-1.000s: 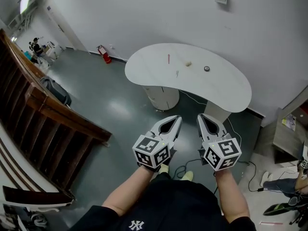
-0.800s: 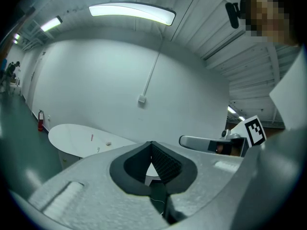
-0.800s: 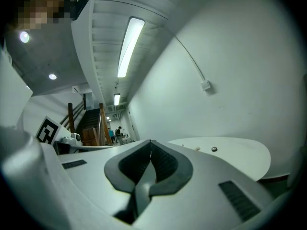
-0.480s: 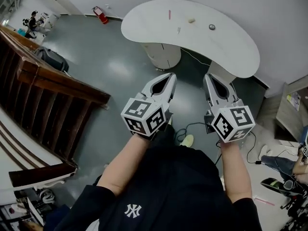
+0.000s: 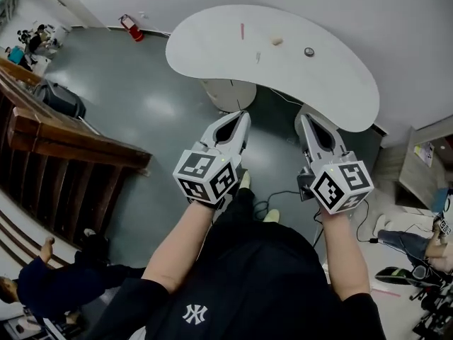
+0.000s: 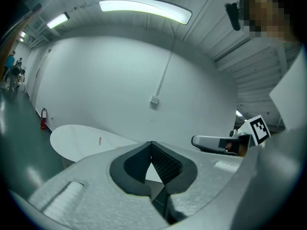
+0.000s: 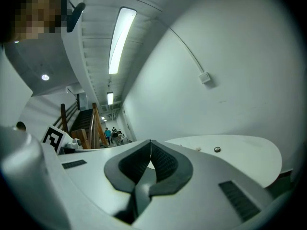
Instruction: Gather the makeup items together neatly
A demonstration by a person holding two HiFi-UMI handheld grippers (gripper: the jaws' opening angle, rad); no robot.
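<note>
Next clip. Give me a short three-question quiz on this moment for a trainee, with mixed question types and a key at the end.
1. True or false: the left gripper holds a makeup item.
2. How many small items lie on the white table? A) two B) four C) six
3. Fill in: the fingers of the right gripper are ____.

Key
1. False: its fingers are shut on nothing, and it is short of the table.
2. B: a pink stick, a thin pale stick, a beige piece and a round dark piece.
3. Shut.
</note>
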